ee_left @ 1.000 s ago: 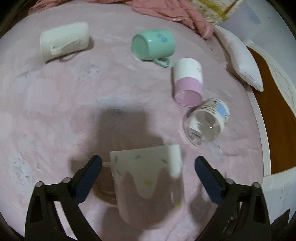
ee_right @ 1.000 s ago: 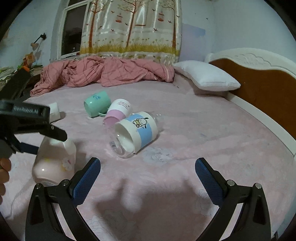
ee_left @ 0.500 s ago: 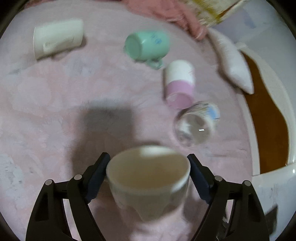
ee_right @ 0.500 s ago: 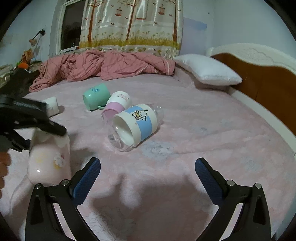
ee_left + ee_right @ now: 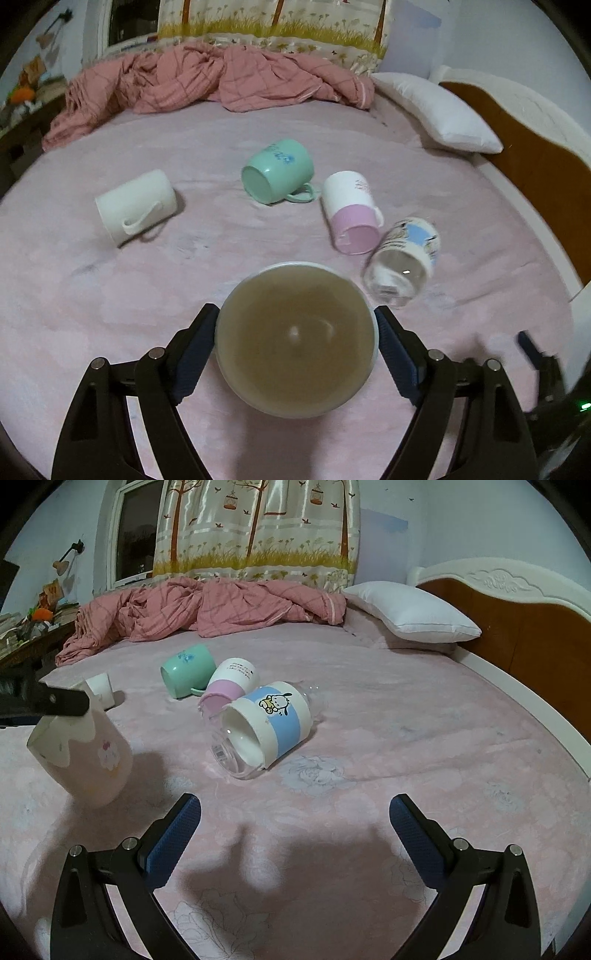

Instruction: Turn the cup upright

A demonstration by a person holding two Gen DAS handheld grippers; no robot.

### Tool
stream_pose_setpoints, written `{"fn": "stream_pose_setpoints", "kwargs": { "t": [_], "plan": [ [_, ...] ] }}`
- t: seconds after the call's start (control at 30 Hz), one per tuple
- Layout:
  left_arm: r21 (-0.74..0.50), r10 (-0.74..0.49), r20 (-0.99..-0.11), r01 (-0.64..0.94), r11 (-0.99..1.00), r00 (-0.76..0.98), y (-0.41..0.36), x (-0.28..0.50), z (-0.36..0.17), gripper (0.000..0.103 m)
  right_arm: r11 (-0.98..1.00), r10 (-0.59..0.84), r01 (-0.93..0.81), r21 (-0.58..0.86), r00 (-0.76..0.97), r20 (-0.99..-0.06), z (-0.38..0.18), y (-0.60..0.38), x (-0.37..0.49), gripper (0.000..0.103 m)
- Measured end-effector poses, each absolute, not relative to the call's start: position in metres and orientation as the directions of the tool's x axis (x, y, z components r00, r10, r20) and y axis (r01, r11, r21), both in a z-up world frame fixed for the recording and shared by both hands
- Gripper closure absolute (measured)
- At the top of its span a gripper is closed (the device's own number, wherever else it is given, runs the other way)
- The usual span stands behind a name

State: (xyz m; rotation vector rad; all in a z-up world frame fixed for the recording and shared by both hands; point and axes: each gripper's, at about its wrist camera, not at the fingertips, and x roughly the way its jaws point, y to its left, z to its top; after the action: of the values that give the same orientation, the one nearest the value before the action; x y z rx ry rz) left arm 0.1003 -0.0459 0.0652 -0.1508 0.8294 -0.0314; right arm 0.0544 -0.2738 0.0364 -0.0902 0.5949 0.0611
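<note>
Gripping the cup point(image 5: 296, 339) squarely, your left gripper point(image 5: 296, 345) has its fingers point(image 5: 194, 350) pressed against the cup's two sides, mouth facing back at that camera. From the right wrist view the cup point(image 5: 83, 755) hangs tilted, its base low and close to the bed point(image 5: 369, 738), its rim leaning away from your right gripper point(image 5: 293, 843); whether the base touches the bed is hard to tell. The long axis needs only a little more rotation to stand vertical, so the left hand does the work. The right fingers point(image 5: 173, 842) are spread wide with nothing between them, well apart from the cup. It is a cream mug with a drip-pattern glaze over pink and a small cartoon motif.
</note>
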Motion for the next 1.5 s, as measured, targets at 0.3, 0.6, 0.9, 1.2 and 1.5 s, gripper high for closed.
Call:
{"fn": "stream_pose_setpoints", "kwargs": {
  "t": [0.3,0.6,0.9,1.2,1.5],
  "plan": [
    [-0.126,-0.092,-0.731,-0.002,0.992,0.676,-0.045,0.108,0.044,0.02,0.993,0.029,-0.089,-0.08,0.826,-0.562,0.035,-0.272,0.055,0.0],
    [-0.057,-0.063,-0.588,0.036,0.998,0.806,-0.047,0.078,0.069,0.0,0.989,0.068,-0.13,-0.077,0.838,-0.541,0.04,-0.27,0.051,0.0],
    [0.004,-0.06,-0.389,0.067,0.998,0.919,-0.025,0.022,0.088,0.0,0.98,0.124,-0.183,-0.073,0.86,-0.495,0.045,-0.262,0.04,0.0],
    [-0.112,-0.097,-0.339,0.062,0.992,0.936,0.02,-0.009,0.06,0.0,0.967,0.192,-0.245,-0.075,0.887,-0.42,0.049,-0.249,0.025,0.0],
    [-0.058,-0.076,-0.302,0.062,0.996,0.95,0.027,-0.016,0.028,0.0,0.944,0.262,-0.32,-0.08,0.874,-0.409,0.037,-0.223,0.018,0.0]
  ]
}}
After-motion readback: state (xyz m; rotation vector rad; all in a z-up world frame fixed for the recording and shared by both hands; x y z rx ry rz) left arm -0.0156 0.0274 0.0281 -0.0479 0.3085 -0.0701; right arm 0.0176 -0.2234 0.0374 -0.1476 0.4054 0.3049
